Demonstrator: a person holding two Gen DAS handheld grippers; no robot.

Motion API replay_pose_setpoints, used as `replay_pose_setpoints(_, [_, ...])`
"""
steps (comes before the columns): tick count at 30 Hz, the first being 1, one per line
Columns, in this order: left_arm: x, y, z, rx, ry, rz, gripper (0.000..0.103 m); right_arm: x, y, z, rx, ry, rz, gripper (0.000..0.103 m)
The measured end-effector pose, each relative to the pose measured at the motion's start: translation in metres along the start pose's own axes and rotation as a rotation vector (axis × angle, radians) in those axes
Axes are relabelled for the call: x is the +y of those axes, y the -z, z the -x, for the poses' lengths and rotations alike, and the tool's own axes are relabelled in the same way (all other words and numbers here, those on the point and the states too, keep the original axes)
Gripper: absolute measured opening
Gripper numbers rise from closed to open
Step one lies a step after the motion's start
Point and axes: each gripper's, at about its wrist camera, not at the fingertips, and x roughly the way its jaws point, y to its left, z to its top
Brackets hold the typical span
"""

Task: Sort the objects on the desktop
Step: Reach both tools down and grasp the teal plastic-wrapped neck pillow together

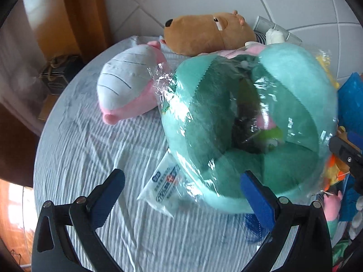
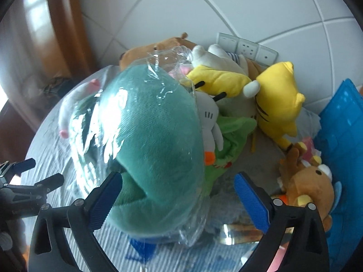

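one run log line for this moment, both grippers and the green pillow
left gripper: open, empty | right gripper: open, astride bagged green pillow, not gripping | pillow on table

you see a two-tone green plush ring cushion (image 1: 245, 122) in clear plastic, a pink-and-white plush (image 1: 127, 86), a yellow black-striped tiger plush (image 2: 276, 106), and a pale blue ribbed tablecloth (image 1: 90, 158).

The left gripper (image 1: 181, 195) hung wide open over the striped tablecloth (image 1: 90, 158). A green ring pillow (image 1: 238, 117) in clear plastic sat dead center, on a white packet (image 1: 163, 185). Pink-and-white plush (image 1: 129, 86) at ten o'clock, brown plush (image 1: 204, 34) at twelve.
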Motion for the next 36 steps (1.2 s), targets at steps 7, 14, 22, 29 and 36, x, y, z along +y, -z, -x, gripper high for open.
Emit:
replay_pose_setpoints(7, [0.003,-0.010,-0.032,0.027,0.030,-0.009,0.103,0.005,-0.004,-0.020,-0.004,-0.006,-0.029,0.103])
replay_pose_setpoints(14, [0.000,-0.016,-0.058,0.030,0.071,0.005,0.103,0.015,-0.007,-0.039,0.000,-0.034,-0.012,0.103])
replay_pose_setpoints(22, [-0.016,-0.020,-0.078,0.013,0.110,-0.005,0.103,0.011,-0.002,-0.061,-0.016,0.004,0.018,0.103])
replay_pose_setpoints(29, [-0.033,-0.021,-0.064,-0.060,0.162,-0.073,0.103,-0.024,0.015,-0.075,0.001,-0.090,-0.074,0.103])
replay_pose_setpoints(36, [-0.048,-0.022,-0.071,-0.127,0.195,-0.068,0.103,-0.036,0.023,-0.075,-0.006,-0.122,-0.102,0.103])
